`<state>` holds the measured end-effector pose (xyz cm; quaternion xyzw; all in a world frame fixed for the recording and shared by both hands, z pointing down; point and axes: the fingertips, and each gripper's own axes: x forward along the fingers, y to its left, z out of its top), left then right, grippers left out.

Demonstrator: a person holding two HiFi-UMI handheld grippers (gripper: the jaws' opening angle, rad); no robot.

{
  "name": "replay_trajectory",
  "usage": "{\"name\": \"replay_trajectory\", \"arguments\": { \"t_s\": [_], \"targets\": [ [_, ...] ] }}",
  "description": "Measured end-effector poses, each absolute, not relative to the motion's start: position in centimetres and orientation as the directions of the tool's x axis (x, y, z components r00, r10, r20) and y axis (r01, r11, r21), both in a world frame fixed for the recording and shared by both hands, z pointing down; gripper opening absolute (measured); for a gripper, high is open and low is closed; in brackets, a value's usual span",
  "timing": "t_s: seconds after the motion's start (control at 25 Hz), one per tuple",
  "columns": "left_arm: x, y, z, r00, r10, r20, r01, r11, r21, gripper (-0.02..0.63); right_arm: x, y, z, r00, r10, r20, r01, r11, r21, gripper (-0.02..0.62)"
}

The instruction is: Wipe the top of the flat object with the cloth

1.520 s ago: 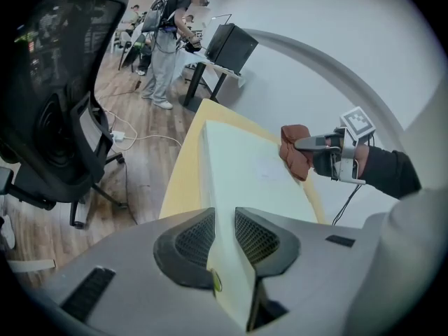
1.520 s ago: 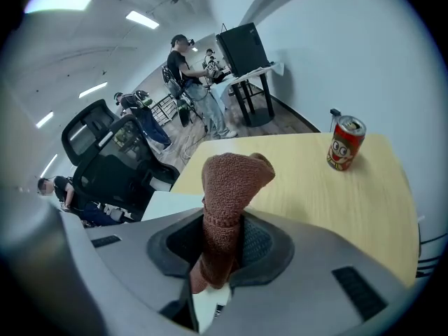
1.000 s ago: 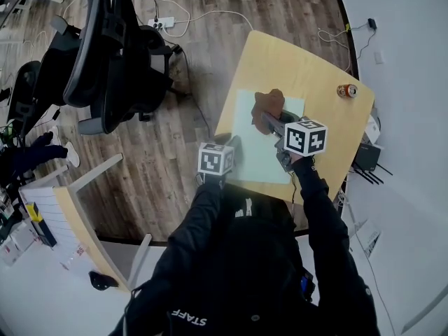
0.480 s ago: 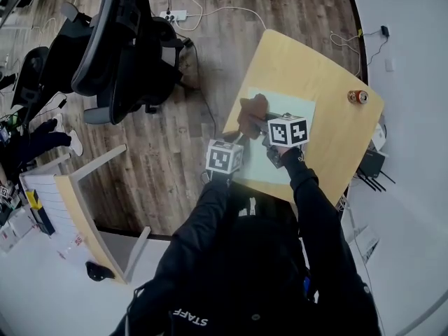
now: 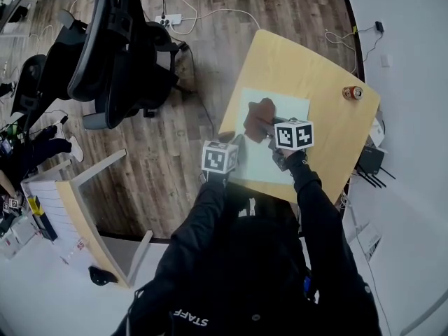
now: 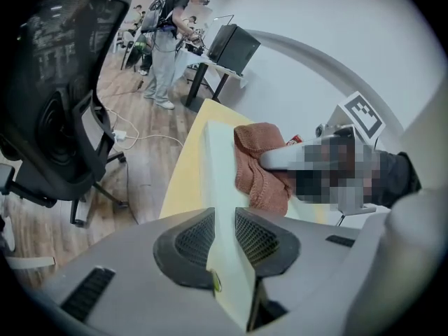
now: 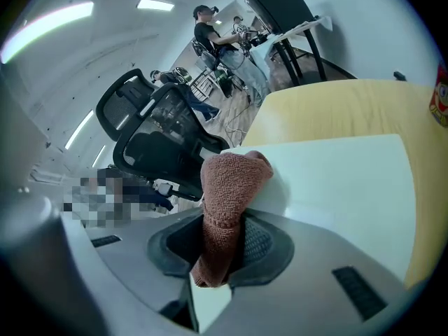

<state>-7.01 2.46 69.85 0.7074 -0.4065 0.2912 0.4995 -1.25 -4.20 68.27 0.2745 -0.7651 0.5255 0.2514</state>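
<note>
A pale green flat board point(image 5: 280, 110) lies on the small wooden table point(image 5: 315, 68). A brown cloth point(image 5: 259, 117) rests on the board's left part, and my right gripper point(image 5: 269, 126) is shut on it; in the right gripper view the cloth point(image 7: 227, 194) bunches between the jaws over the board point(image 7: 336, 187). At the board's near left edge my left gripper point(image 5: 234, 145) is shut on that edge; in the left gripper view the board point(image 6: 224, 208) runs edge-on between the jaws, with the cloth point(image 6: 262, 163) beyond.
An orange can point(image 5: 351, 92) stands near the table's far right corner. A black office chair point(image 5: 115, 47) is on the wood floor to the left, with a power strip and cables point(image 5: 171, 18) behind it. A white shelf unit point(image 5: 70, 215) stands at lower left.
The cloth and my right gripper slid left over the board, from its middle toward its left edge, then drew slightly nearer. My left gripper has kept its hold on the board's edge.
</note>
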Motion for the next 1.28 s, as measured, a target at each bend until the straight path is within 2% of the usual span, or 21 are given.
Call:
{"name": "replay_trajectory", "arguments": {
  "t_s": [1.28],
  "targets": [
    [-6.7,2.3,69.7,0.478,-0.288,0.83,-0.878,-0.174,0.446,0.107,15.1,-2.9,68.4,-0.575,-0.27,0.772,-0.818,0.178,-0.547,0.109]
  ]
}}
